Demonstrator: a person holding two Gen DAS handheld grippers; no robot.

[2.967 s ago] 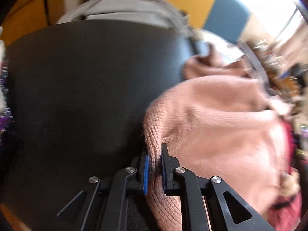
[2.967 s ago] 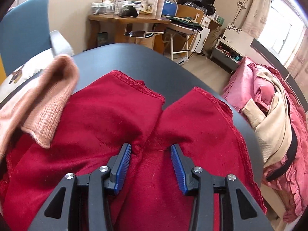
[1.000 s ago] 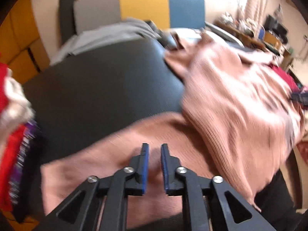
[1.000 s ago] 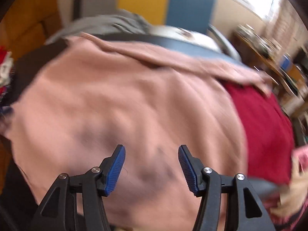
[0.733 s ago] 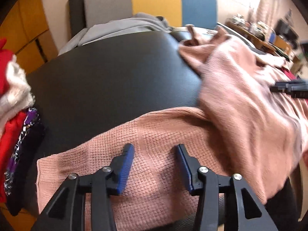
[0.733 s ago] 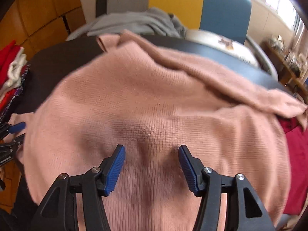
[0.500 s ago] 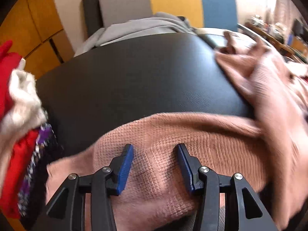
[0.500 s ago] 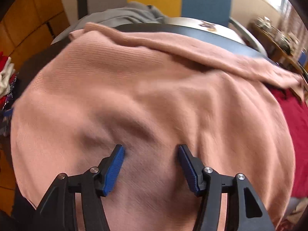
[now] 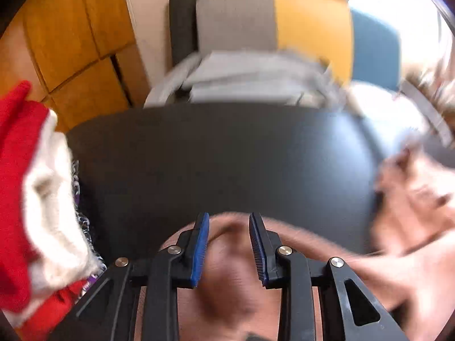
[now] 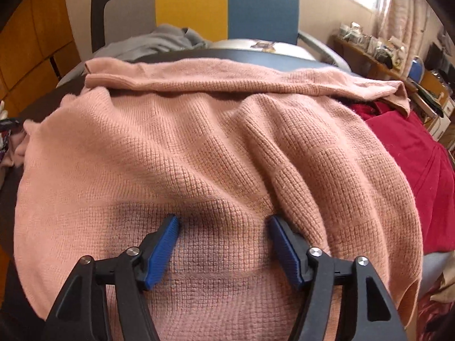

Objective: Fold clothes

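Observation:
A pink knit sweater (image 10: pixel 216 147) lies spread over the dark round table (image 9: pixel 227 153). My right gripper (image 10: pixel 223 227) is open, its blue pads resting on the sweater's near part. In the blurred left wrist view my left gripper (image 9: pixel 229 224) is open with a fold of the pink sweater (image 9: pixel 230 258) between and under its jaws, at the table's near edge. More of the sweater (image 9: pixel 412 199) shows at the right. A dark red garment (image 10: pixel 412 164) lies under the sweater's right side.
A stack of red and white clothes (image 9: pixel 31 193) sits at the table's left edge. A grey garment (image 9: pixel 250 79) lies on a grey, yellow and blue sofa (image 10: pixel 227 8) behind the table. A cluttered desk (image 10: pixel 378 48) stands far right.
My left gripper let go of the sweater and opened, then slid toward the sweater's left end near the clothes stack. My right gripper swung from the red garment onto the pink sweater and lowered.

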